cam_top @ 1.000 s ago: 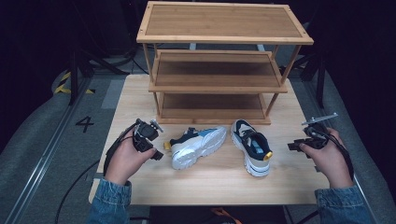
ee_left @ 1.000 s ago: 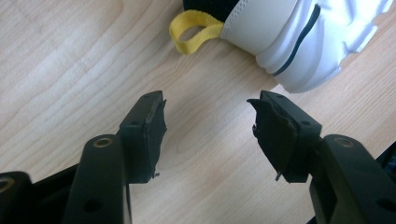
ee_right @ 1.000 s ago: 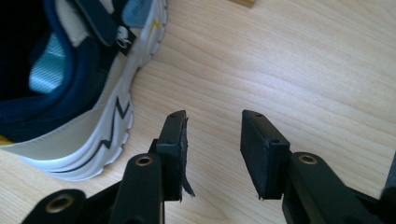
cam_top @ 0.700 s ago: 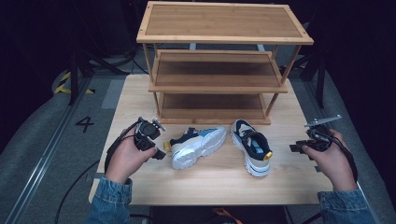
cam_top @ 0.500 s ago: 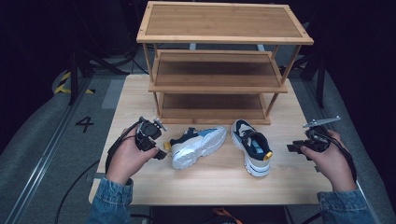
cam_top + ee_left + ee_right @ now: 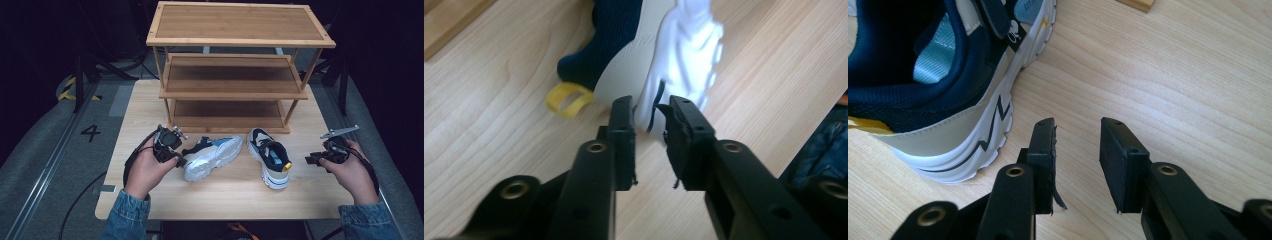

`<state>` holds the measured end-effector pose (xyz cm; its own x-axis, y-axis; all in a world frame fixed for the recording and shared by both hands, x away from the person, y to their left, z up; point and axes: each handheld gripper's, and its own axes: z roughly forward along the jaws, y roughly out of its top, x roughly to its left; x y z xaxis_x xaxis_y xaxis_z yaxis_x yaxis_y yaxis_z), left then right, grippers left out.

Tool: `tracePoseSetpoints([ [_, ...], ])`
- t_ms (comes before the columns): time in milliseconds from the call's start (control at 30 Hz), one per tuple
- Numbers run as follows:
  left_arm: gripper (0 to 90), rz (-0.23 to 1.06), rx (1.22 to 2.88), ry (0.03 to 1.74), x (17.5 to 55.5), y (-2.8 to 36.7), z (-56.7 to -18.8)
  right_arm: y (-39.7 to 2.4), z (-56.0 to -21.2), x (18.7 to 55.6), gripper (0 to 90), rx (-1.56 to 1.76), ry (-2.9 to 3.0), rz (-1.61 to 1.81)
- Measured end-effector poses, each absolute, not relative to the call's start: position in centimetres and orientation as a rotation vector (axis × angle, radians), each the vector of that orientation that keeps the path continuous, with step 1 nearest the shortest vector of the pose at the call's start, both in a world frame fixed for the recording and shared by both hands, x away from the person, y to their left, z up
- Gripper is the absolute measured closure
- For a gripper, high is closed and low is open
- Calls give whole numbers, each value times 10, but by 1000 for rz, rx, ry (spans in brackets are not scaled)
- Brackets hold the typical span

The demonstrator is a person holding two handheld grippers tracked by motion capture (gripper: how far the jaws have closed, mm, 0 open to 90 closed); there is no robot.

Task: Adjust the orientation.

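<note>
**Table and load**

Table [image 6: 220,200]: light wood, rectangular. Bears 1 wooden rack [image 6: 235,90] of 3 shelves at the far side, and 2 shoes in front of it: left shoe [image 6: 212,157] lying on its side, right shoe [image 6: 270,157] upright.

Left gripper [image 6: 176,159] just closing — tipped shoe's [image 6: 212,157] heel between.
</note>
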<state>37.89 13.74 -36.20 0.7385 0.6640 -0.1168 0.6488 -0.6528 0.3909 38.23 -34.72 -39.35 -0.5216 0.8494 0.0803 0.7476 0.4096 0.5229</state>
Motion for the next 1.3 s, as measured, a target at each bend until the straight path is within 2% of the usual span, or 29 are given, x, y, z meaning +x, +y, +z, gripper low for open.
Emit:
tracePoseSetpoints([
  [33, 833, 59, 2531, 998, 379, 135, -363, -346, -393, 382, 684, 1408, 2466, 767],
  [133, 894, 58, 2540, 966, 379, 126, -367, -344, -393, 382, 703, 1399, 2478, 776],
  [400, 896, 130, 2556, 975, 379, 114, -374, -341, -395, 383, 709, 1392, 2483, 765],
  [600, 885, 82, 2543, 939, 377, 112, -374, -339, -393, 381, 704, 1375, 2483, 780],
  [800, 893, 140, 2580, 939, 372, 106, -373, -335, -389, 379, 698, 1365, 2480, 794],
  [1000, 895, 104, 2577, 916, 369, 104, -372, -337, -389, 379, 697, 1374, 2473, 798],
  [1167, 890, 21, 2581, 874, 364, 100, -371, -339, -388, 379, 696, 1382, 2464, 802],
  [1300, 869, -97, 2603, 808, 360, 91, -373, -341, -388, 379, 692, 1391, 2456, 799],
])
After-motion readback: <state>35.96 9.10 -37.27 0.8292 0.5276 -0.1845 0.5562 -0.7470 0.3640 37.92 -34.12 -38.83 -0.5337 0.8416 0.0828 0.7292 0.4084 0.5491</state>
